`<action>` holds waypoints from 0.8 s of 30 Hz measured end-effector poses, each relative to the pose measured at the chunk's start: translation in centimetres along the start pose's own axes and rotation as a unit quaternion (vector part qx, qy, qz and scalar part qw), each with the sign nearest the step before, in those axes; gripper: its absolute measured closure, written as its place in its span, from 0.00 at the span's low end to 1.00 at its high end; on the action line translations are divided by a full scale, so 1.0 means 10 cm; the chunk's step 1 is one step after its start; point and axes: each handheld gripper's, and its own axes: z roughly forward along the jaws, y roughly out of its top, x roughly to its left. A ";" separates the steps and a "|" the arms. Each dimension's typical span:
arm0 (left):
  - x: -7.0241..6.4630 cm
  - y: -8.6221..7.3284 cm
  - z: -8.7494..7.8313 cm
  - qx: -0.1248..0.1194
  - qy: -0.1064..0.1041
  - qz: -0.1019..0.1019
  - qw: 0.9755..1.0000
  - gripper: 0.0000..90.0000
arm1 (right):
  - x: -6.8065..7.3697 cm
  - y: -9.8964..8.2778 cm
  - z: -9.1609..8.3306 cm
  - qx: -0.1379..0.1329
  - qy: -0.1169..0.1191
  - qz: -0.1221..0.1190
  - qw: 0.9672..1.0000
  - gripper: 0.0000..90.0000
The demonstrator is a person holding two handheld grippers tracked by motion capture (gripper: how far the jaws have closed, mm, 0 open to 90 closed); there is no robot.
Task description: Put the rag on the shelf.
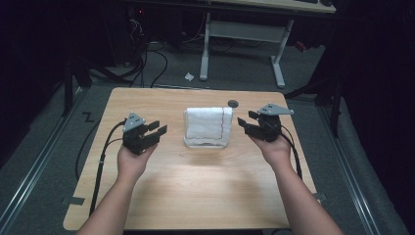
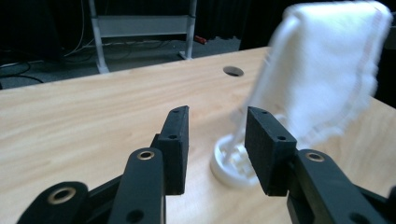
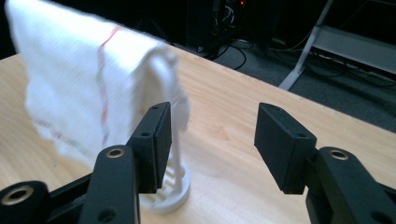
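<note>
A: Where is the towel (image 1: pixel 207 123)?

B: It hangs over a white rack (image 1: pixel 206 143) in the middle of the wooden surface (image 1: pixel 195 186), just in front of a small round hole (image 1: pixel 233 103) in the top. It is a white cloth with a thin red line near one edge, draped down both sides of the rack. The rack's round feet rest on the wood.

A: And the left gripper (image 1: pixel 157 131)?

B: It is held just to the left of the towel, clear of it, jaws pointing toward the cloth. In the left gripper view its two black pads stand apart with nothing between them. One rack foot (image 2: pixel 229 164) and the hanging cloth (image 2: pixel 322 70) show beyond them, to the right.

A: So it is not holding anything?

B: No. The jaws are spread and empty.

A: The right gripper (image 1: pixel 246 122)?

B: It mirrors the other one: just to the right of the towel, apart from it, jaws aimed at it. In the right gripper view the pads are wide apart and empty. The towel (image 3: pixel 88 84) hangs beyond the left pad, with the rack's foot (image 3: pixel 173 191) below.

A: Is either gripper touching the cloth?

B: Neither, seen from the high view; the towel stands between them.
</note>
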 end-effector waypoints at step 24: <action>-0.62 -1.14 -0.39 0.136 -0.029 0.061 0.988 0.61 | 0.64 -1.39 -0.28 0.063 -0.020 -0.008 0.998 0.43</action>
